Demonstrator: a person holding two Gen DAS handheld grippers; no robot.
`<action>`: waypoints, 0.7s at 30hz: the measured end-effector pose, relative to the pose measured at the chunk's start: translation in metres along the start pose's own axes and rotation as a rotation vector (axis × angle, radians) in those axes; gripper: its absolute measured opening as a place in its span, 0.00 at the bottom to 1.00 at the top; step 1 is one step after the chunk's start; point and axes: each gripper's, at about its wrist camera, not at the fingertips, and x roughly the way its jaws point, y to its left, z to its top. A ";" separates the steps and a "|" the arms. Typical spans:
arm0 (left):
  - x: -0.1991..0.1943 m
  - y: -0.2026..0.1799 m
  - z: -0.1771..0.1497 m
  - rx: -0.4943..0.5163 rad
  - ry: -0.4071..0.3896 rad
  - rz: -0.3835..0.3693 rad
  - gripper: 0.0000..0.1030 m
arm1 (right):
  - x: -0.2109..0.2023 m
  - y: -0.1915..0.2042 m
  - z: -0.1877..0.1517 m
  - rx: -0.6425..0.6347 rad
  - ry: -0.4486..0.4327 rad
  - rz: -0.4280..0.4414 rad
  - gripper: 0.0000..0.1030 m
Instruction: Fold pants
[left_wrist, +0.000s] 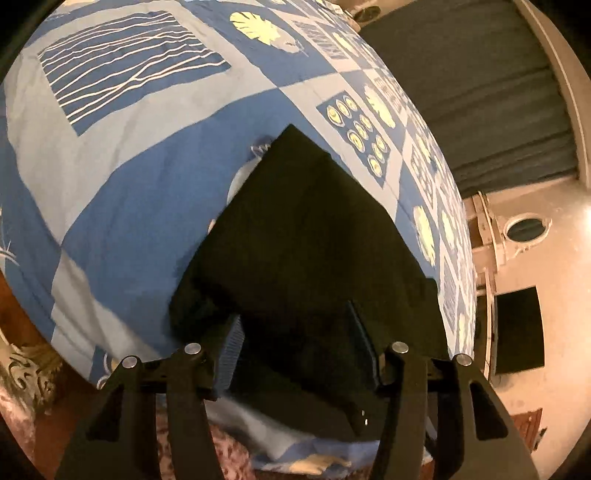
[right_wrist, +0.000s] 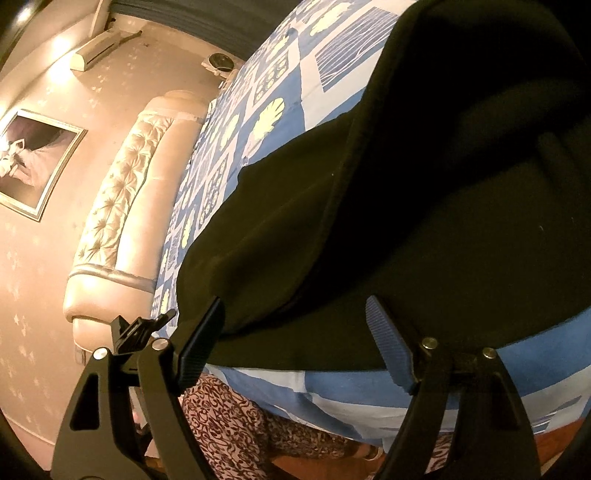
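Observation:
Black pants (left_wrist: 303, 236) lie folded over on a blue patterned bedspread (left_wrist: 122, 166). In the left wrist view my left gripper (left_wrist: 295, 332) is open, its fingers straddling the near edge of the pants, with cloth between the pads but not pinched. In the right wrist view the pants (right_wrist: 424, 192) fill the right side, a folded layer lying over a lower one. My right gripper (right_wrist: 295, 317) is open wide at the near hem, its left finger (right_wrist: 203, 332) touching the cloth edge.
The bedspread (right_wrist: 280, 85) hangs over the bed's near edge. A tufted cream headboard (right_wrist: 122, 192) and a wall with a framed picture (right_wrist: 33, 162) lie to the left. A dark curtain (left_wrist: 472, 85) and a pale wall stand beyond the bed. Patterned fabric (right_wrist: 236, 428) shows below.

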 end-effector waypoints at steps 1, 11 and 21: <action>0.002 -0.002 0.000 0.016 -0.003 0.013 0.50 | -0.002 0.000 0.000 0.009 -0.004 -0.001 0.76; 0.003 0.017 0.000 -0.012 -0.007 0.007 0.13 | -0.002 -0.014 -0.001 0.199 -0.114 0.012 0.76; -0.011 0.012 -0.003 0.006 -0.012 0.001 0.12 | 0.007 0.011 0.002 0.081 -0.156 -0.065 0.07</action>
